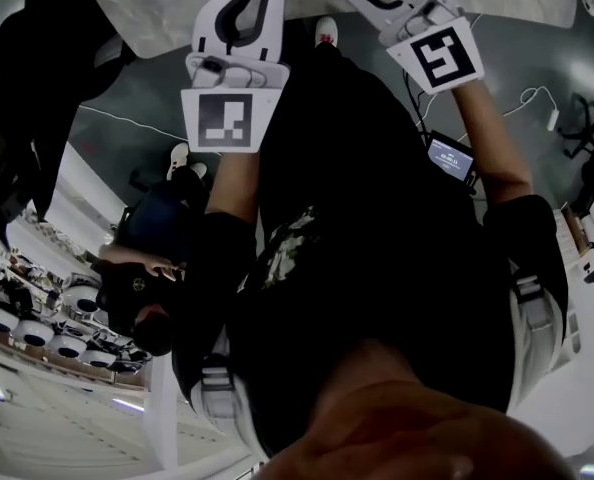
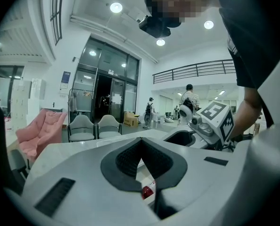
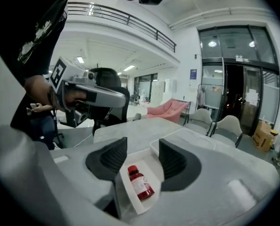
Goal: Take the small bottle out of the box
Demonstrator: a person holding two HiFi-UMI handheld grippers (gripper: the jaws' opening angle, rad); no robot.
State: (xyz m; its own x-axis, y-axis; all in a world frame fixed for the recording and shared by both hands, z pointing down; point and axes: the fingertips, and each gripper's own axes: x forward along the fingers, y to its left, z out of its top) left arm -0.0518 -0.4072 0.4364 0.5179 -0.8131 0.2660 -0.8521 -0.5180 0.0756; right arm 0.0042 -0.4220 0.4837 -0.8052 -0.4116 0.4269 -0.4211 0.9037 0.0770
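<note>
A person in a dark shirt leans over a pale table [image 3: 140, 131] in a glass-fronted hall, a hand-held gripper in each hand. The right gripper [image 3: 142, 147] has its ribbed black pads spread wide and holds nothing. Below the gap between them, toward six o'clock in the right gripper view, lies the small bottle [image 3: 140, 182]. It has a red cap, red contents and a white label. It rests on its side inside the open white box [image 3: 122, 189], with the cap pointing to about eleven o'clock and neither pad touching it.

The left gripper [image 2: 141, 142] has its pads closed, the tips meeting in a point with nothing between them. Through the narrow wedge beneath them, at about five o'clock, a sliver of the red bottle shows. The right gripper's marker cube [image 2: 218, 119] sits at three o'clock in the left gripper view, gripped by a bare forearm.

From the head view both tools sit at twelve o'clock over the table edge, their square-patterned cubes facing the camera.

Behind the table stand a pink armchair [image 3: 166, 111] at about one o'clock and two grey chairs [image 2: 95, 126] before the dark glass doors. People stand far off under a railed balcony.
</note>
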